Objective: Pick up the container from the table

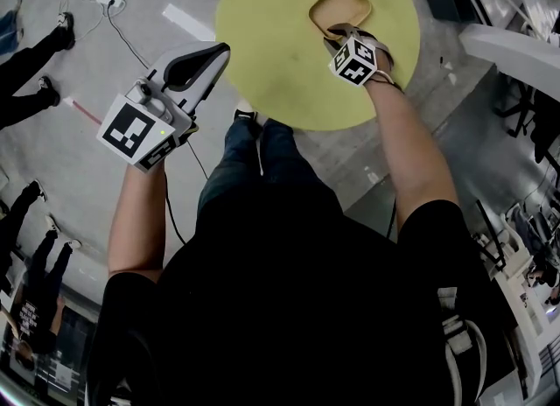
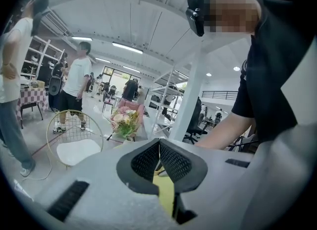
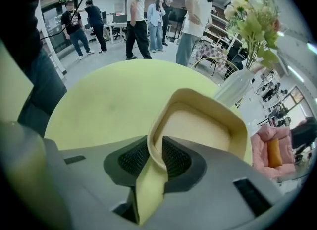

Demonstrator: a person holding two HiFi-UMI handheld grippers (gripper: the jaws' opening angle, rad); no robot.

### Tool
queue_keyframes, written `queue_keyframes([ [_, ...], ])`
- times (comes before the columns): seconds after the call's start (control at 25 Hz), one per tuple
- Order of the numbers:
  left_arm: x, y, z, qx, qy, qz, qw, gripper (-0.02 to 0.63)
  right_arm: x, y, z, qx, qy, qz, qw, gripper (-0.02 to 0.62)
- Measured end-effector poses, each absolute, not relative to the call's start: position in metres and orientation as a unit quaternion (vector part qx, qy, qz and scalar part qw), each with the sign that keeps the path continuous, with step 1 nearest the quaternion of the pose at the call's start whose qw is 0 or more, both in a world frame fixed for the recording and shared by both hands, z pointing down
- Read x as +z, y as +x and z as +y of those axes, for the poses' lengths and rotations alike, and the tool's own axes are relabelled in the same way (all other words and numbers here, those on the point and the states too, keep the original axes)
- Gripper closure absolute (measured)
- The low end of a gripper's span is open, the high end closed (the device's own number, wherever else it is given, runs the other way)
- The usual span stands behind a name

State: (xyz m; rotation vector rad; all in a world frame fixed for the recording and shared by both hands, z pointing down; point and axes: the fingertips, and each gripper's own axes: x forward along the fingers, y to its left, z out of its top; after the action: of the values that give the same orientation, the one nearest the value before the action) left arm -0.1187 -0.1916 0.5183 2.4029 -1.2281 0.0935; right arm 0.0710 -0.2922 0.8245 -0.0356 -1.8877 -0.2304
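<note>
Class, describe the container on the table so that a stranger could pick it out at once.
Find the round yellow-green table. Toward its far side sits a shallow open container, its near wall pinched by the right gripper. It is cream, square with rounded corners, unlike the tall vase of flowers beside it.

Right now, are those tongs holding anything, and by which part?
The right tongs pinch the cream container by its near rim; the left tongs are shut, holding nothing.
</note>
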Motion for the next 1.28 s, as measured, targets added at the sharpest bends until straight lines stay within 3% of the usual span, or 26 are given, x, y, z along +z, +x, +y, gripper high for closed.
queue_keyframes([
  [0.16,0.521,-0.119,-0.191,0.033,0.870,-0.442,0.216,0.590,0.825,0.072,-0.288,-0.099,-0.015,-0.807,0.582,0.554],
  [0.36,0.517,-0.116,-0.190,0.032,0.870,-0.440,0.222,0.589,0.821,0.074,-0.288,-0.097,-0.013,-0.806,0.584,0.569],
  [1.28,0.510,-0.105,-0.196,0.030,0.881,-0.426,0.204,0.589,0.807,0.090,-0.286,-0.080,0.009,-0.802,0.591,0.575],
])
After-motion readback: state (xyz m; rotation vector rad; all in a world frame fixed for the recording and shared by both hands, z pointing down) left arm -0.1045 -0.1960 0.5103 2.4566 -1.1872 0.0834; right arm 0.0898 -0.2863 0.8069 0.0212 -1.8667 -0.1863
